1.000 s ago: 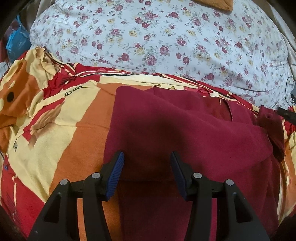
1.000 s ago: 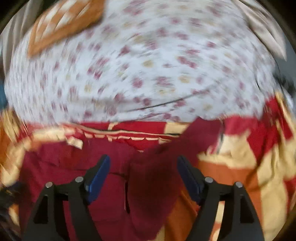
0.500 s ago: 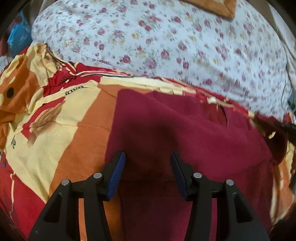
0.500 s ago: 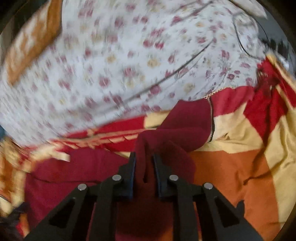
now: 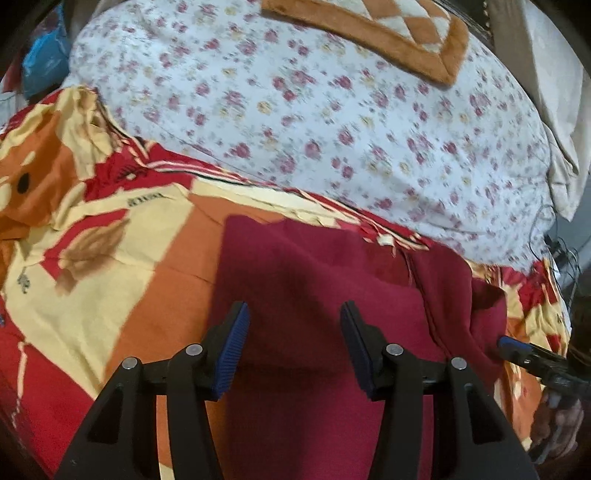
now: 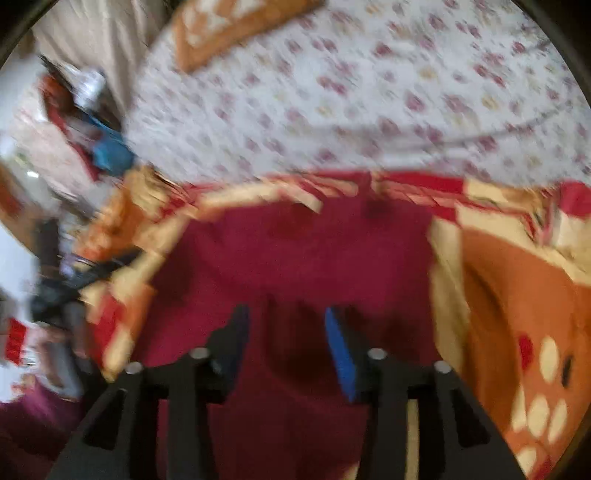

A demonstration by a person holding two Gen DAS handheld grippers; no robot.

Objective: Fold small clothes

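Observation:
A maroon garment [image 5: 314, 280] lies flat on the red, orange and cream bedsheet [image 5: 110, 266]. Its right part is folded inward along a seam. My left gripper [image 5: 293, 332] hovers over the garment's near half, open, with nothing pressed between its blue pads. At the right edge of the left wrist view the right gripper's blue fingertip [image 5: 511, 343] touches the garment's folded edge. In the blurred right wrist view my right gripper [image 6: 286, 332] is over the maroon garment [image 6: 314, 251]. Its jaws are opening, and a dark fold of cloth lies between them without being pinched.
A white floral quilt [image 5: 332, 110] bulges behind the garment, with an orange-bordered cushion [image 5: 369, 33] on top. A blue bag [image 5: 44, 62] sits far left and cables [image 5: 554, 243] hang at the right. A person's hand [image 5: 561, 424] holds the right gripper.
The right gripper shut on the garment's right flap, swung it left over the body, and its jaws have now parted. The left gripper rose slightly and stayed open.

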